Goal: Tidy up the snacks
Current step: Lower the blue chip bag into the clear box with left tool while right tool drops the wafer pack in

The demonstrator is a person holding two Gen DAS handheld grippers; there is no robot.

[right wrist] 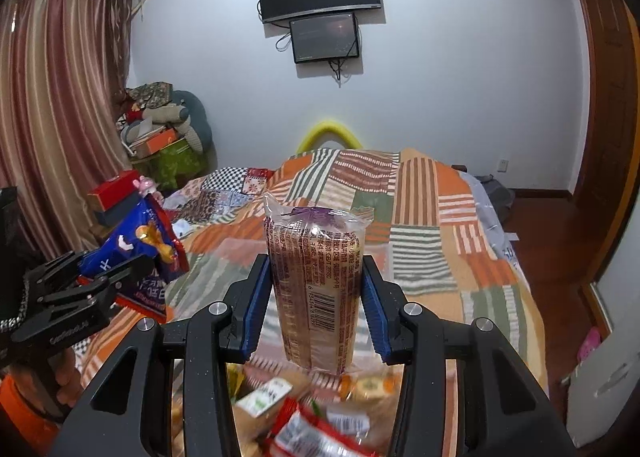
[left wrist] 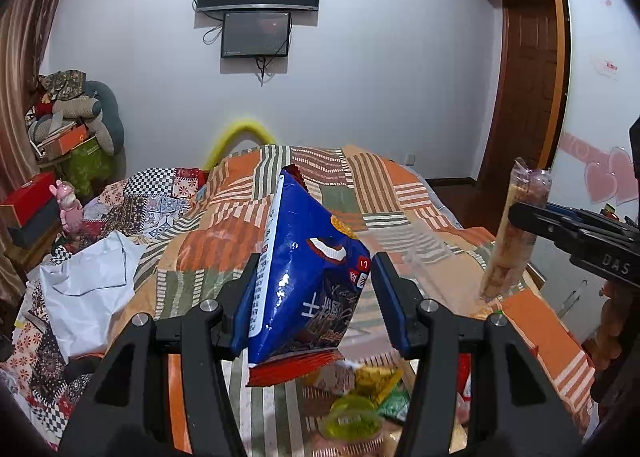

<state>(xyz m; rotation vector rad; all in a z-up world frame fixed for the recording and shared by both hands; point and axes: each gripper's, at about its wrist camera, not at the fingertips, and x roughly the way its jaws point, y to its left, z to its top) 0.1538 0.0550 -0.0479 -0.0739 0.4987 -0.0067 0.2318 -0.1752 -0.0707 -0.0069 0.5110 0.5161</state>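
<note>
My left gripper (left wrist: 314, 303) is shut on a blue snack bag (left wrist: 304, 273) with red crimped ends, held up above the bed. It also shows in the right wrist view (right wrist: 136, 245) at the left. My right gripper (right wrist: 316, 309) is shut on a clear pack of brown biscuits (right wrist: 316, 277), held upright. That pack also shows in the left wrist view (left wrist: 512, 233) at the right. A blurred pile of loose snack packets (left wrist: 356, 409) lies below both grippers, also seen in the right wrist view (right wrist: 304, 413).
A bed with an orange and green striped patchwork cover (left wrist: 400, 193) fills the middle. A white bag (left wrist: 88, 285) lies at the left. Boxes and cushions (left wrist: 68, 125) are stacked in the far left corner. A wooden door (left wrist: 528, 89) stands at the right.
</note>
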